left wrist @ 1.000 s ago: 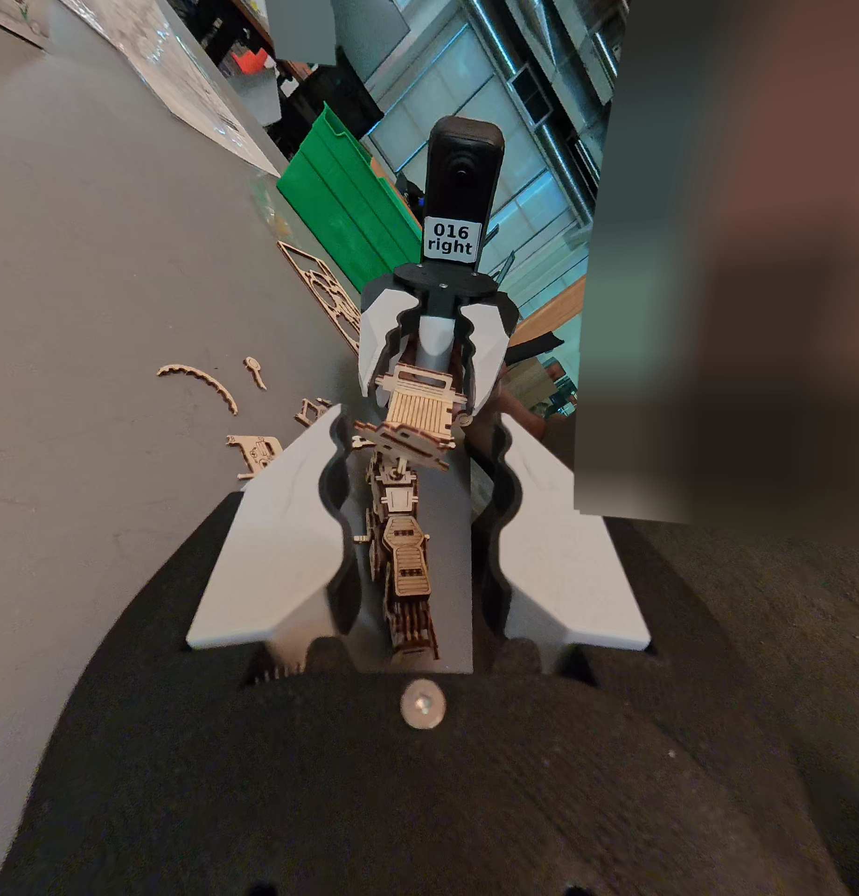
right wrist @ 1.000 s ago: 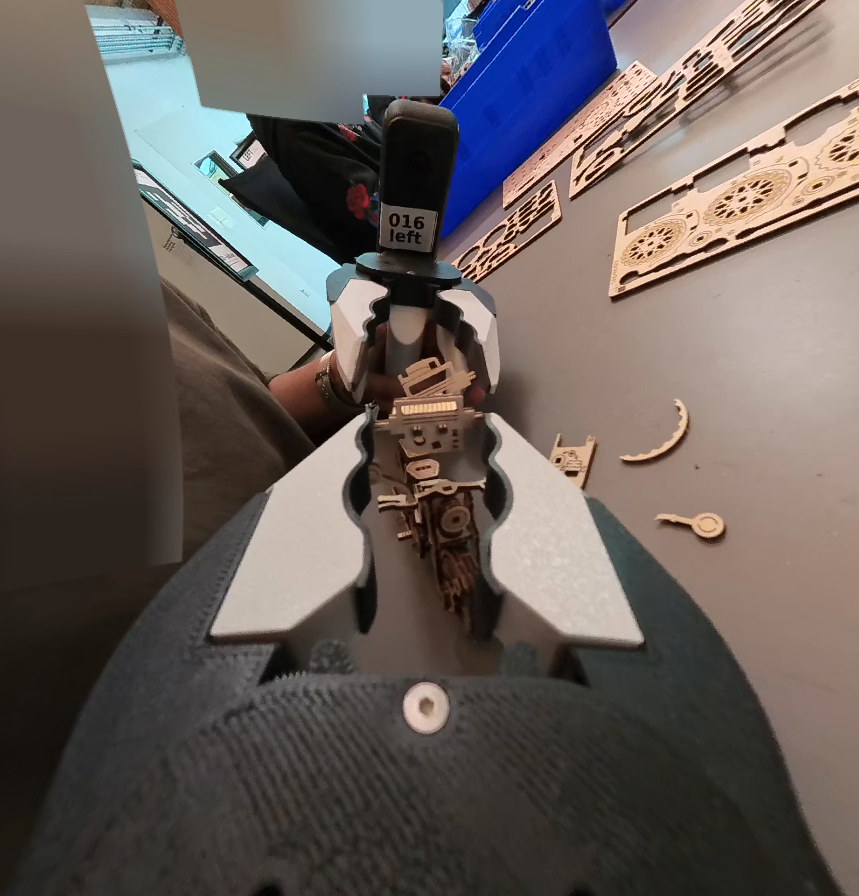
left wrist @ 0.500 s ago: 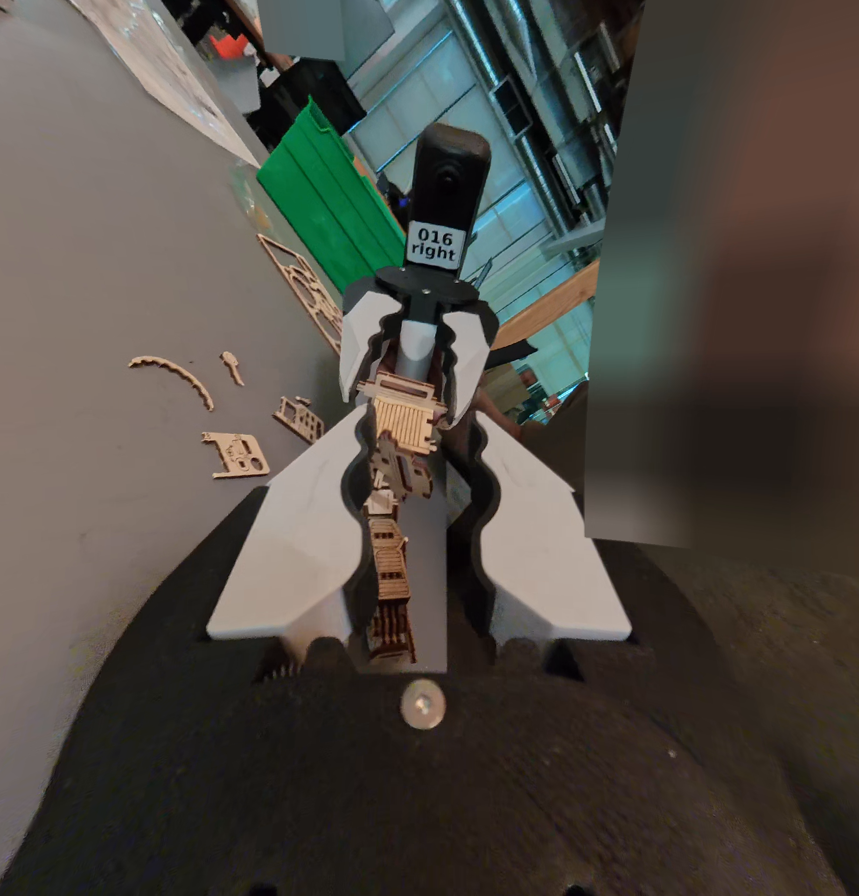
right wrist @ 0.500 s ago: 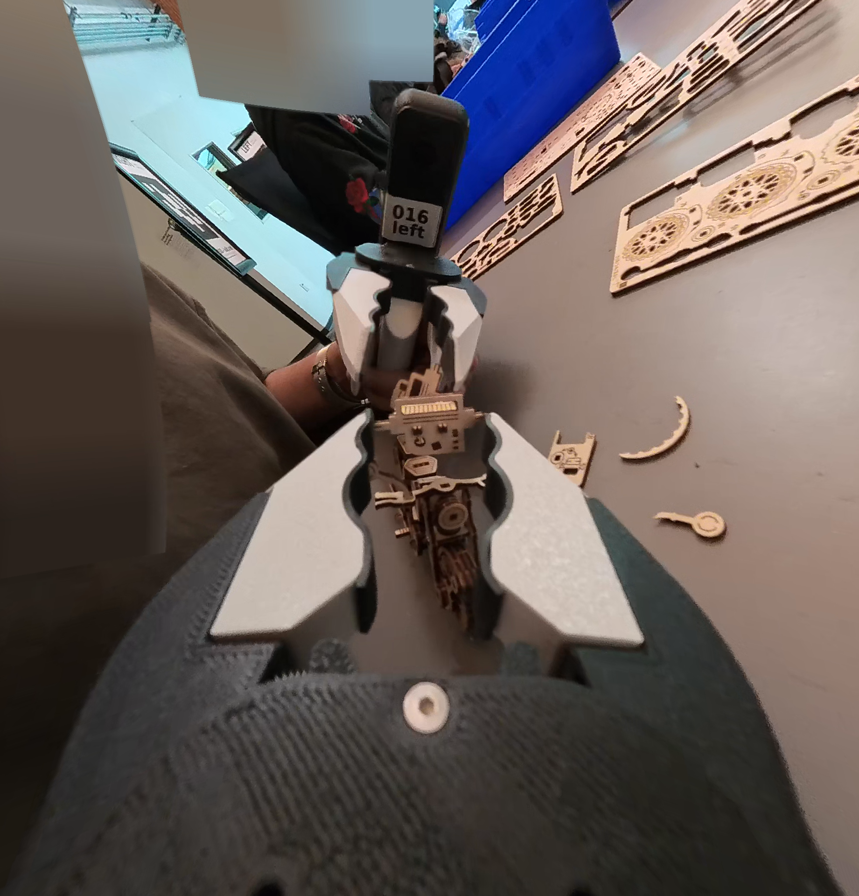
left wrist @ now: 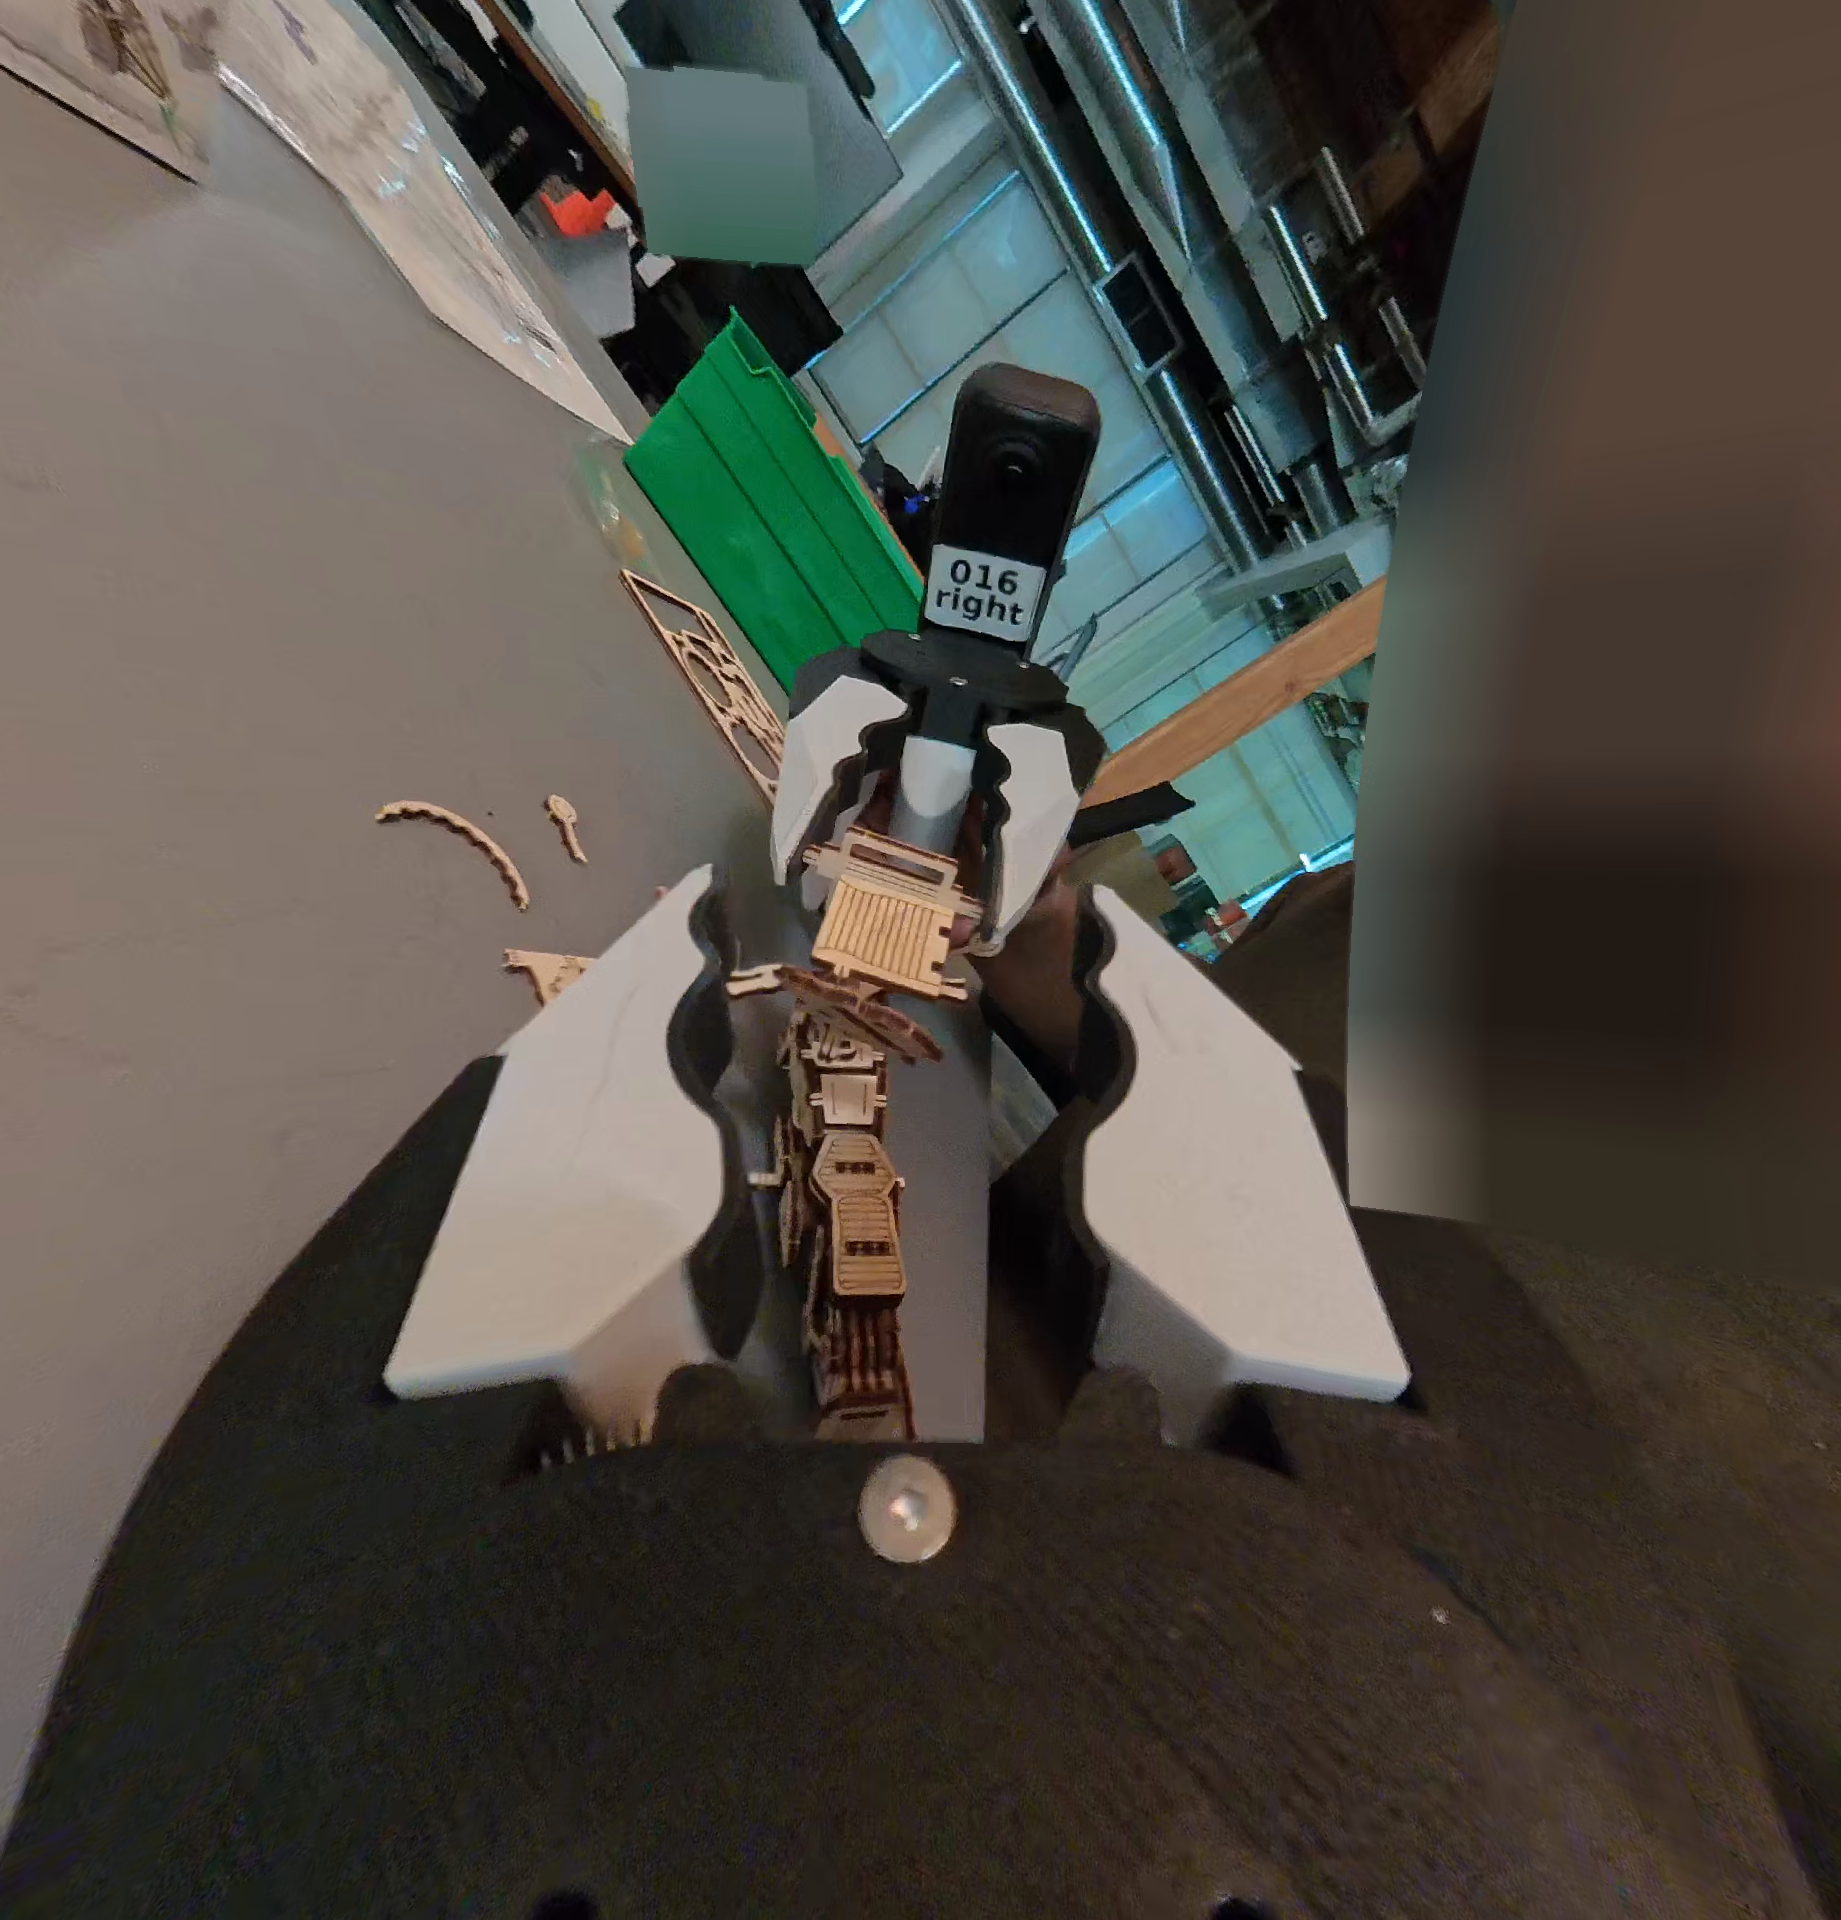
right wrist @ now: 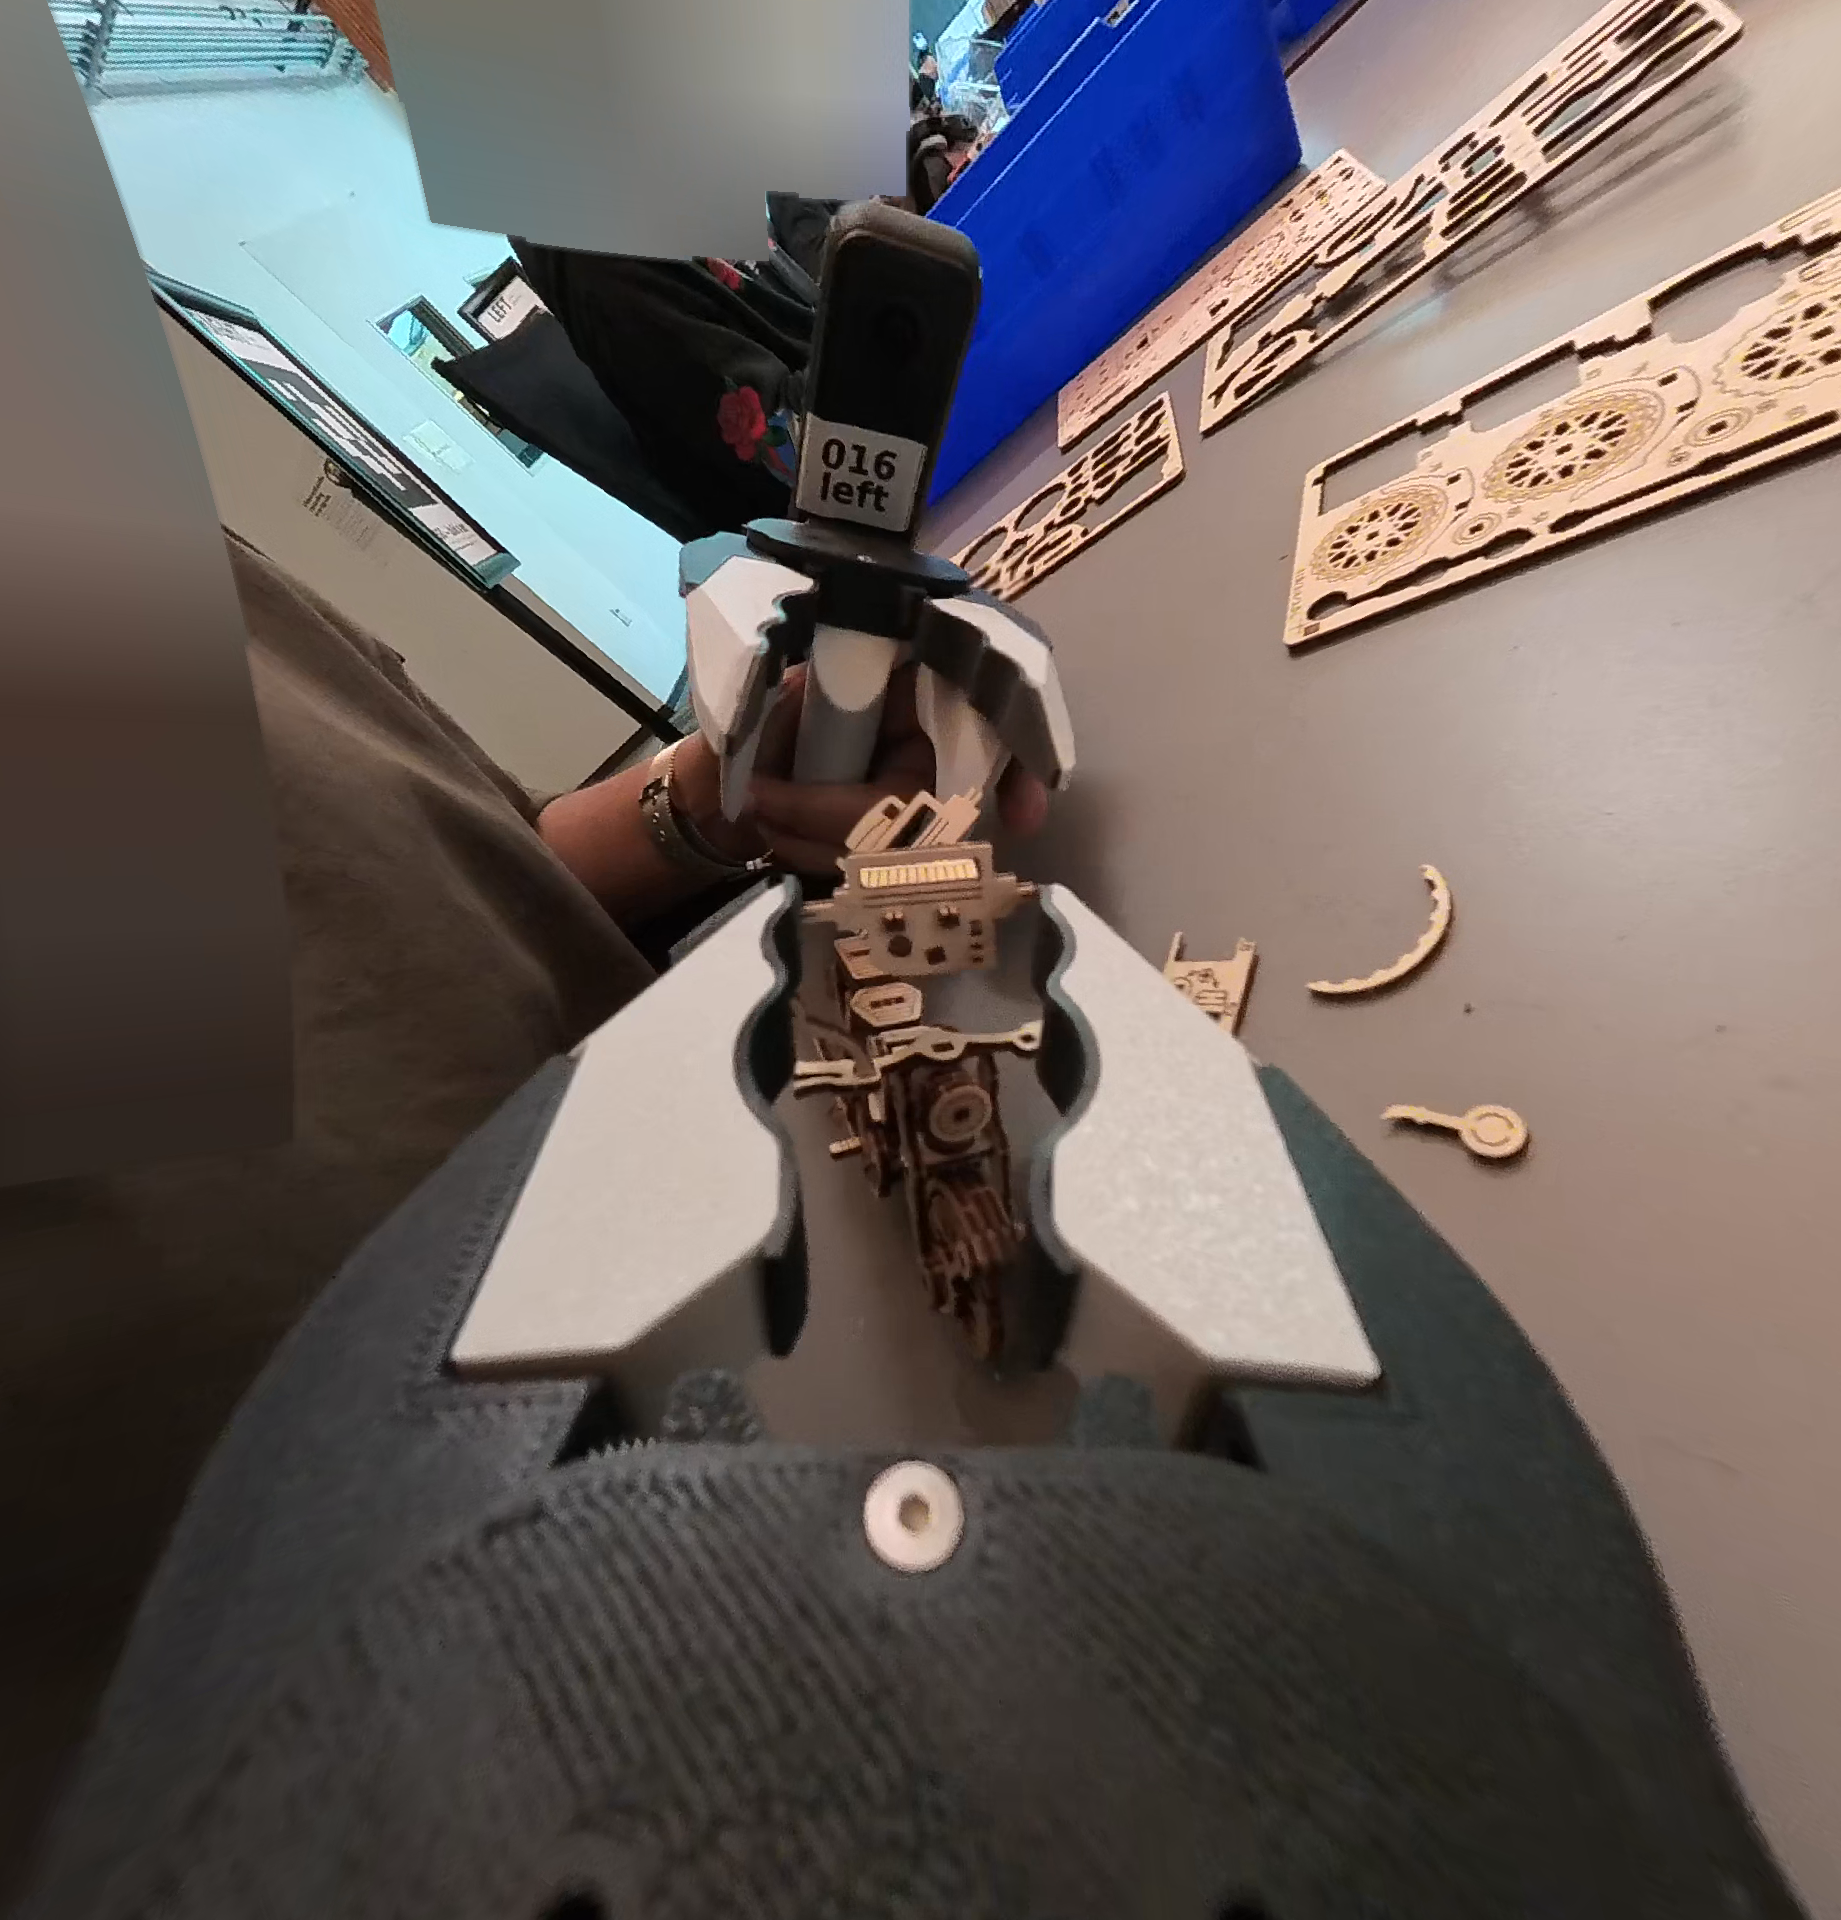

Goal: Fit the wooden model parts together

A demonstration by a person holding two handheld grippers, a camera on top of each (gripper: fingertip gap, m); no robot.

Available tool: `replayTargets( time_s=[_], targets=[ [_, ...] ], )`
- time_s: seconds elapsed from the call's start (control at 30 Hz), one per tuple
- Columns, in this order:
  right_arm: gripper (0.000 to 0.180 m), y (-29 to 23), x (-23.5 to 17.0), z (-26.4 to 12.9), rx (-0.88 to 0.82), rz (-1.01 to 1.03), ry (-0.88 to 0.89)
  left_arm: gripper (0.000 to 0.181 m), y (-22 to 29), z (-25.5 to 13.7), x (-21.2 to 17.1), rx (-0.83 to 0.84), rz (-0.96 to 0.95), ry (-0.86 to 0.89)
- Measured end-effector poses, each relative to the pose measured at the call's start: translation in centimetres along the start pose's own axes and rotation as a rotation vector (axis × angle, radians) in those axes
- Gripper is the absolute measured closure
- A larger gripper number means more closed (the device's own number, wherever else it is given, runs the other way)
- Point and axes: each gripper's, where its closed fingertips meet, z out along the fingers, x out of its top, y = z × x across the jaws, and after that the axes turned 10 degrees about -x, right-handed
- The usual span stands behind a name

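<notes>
Model [left wrist: 854,1226] of wood held above grey table [left wrist: 220,675], between both tools. Left tool [left wrist: 900,935] narrowed on its long body; right tool [right wrist: 916,935] narrowed on slatted end piece [right wrist: 921,914]. Loose curved part [right wrist: 1389,940] lies on table, well apart.

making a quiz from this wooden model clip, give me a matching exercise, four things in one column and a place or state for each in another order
Things:
1. wooden model
2. curved toothed strip
3. blue bin
4. slatted wooden part

Places or states:
A. at the far edge of the grey table
B. lying loose on the table
C. between the fingers of both grippers
D. at the tip of the right gripper, meeting the model's end

Pairs: 1-C, 2-B, 3-A, 4-D
</notes>
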Motion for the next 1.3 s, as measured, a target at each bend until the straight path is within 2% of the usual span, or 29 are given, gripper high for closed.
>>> replayTargets(
  time_s=[0.17, 0.23, 0.37, 0.53, 0.83, 1.3],
  targets=[
    [0.136, 0.6, 0.7, -0.4, -0.053, -0.035, 0.047, 0.112, -1.8, -1.0, 0.4, 0.151, 0.073, 0.000],
    [0.136, 1.2, 1.3, -0.8, -0.109, -0.085, 0.084, 0.122, -2.5, -1.3, 0.2, 0.171, 0.032, 0.002],
    [0.136, 1.7, 1.6, -1.3, -0.220, -0.238, 0.098, 0.139, -2.2, -1.0, 0.0, 0.102, -0.105, 0.053],
    [0.135, 2.0, 1.0, -0.5, -0.329, -0.406, 0.053, 0.151, -2.6, -0.4, -0.9, 0.155, -0.122, 0.018],
    [0.135, 1.5, 0.8, 1.0, -0.335, -0.474, 0.016, 0.173, -2.9, -0.8, -0.7, 0.192, -0.126, 0.046],
    [0.135, 1.5, 1.0, 0.8, -0.363, -0.523, 0.008, 0.178, -3.2, -1.2, -0.3, 0.174, -0.180, 0.107]
  ],
)
